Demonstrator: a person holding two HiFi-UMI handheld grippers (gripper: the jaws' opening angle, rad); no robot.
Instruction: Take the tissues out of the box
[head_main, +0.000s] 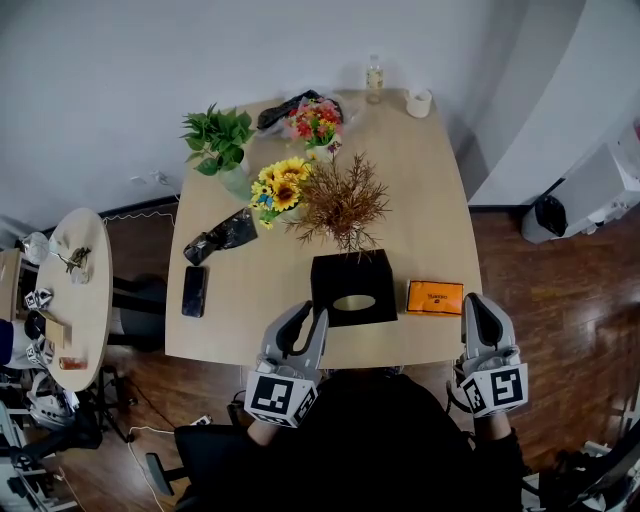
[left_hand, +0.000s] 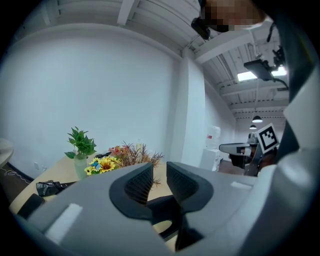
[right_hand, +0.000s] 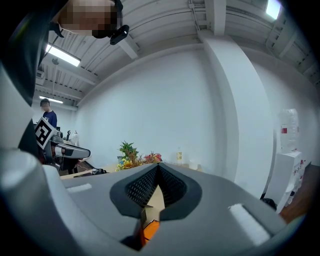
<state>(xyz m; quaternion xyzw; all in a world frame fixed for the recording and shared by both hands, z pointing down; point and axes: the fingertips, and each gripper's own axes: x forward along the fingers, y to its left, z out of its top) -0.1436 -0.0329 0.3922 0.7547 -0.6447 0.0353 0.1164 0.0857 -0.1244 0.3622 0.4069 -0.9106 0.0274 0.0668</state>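
A black tissue box (head_main: 352, 288) with an oval opening on top stands near the front edge of the wooden table (head_main: 430, 200). No tissue shows above the opening. My left gripper (head_main: 308, 318) is at the table's front edge, just left of the box, shut with nothing in it. Its view shows the left gripper (left_hand: 160, 172) with the jaws nearly together and the dark box (left_hand: 163, 207) low behind them. My right gripper (head_main: 482, 306) hangs off the table's front right corner, beside an orange packet (head_main: 435, 297). The right gripper (right_hand: 157, 171) is shut and empty, with the orange packet (right_hand: 150, 230) below it.
Behind the box stand a dried twig bouquet (head_main: 342, 205), sunflowers (head_main: 280, 188), a green plant (head_main: 218, 140) and pink flowers (head_main: 314, 120). A phone (head_main: 194, 291) and a black bag (head_main: 222, 236) lie at the left. A bottle (head_main: 374, 78) and a white cup (head_main: 419, 102) stand at the far edge.
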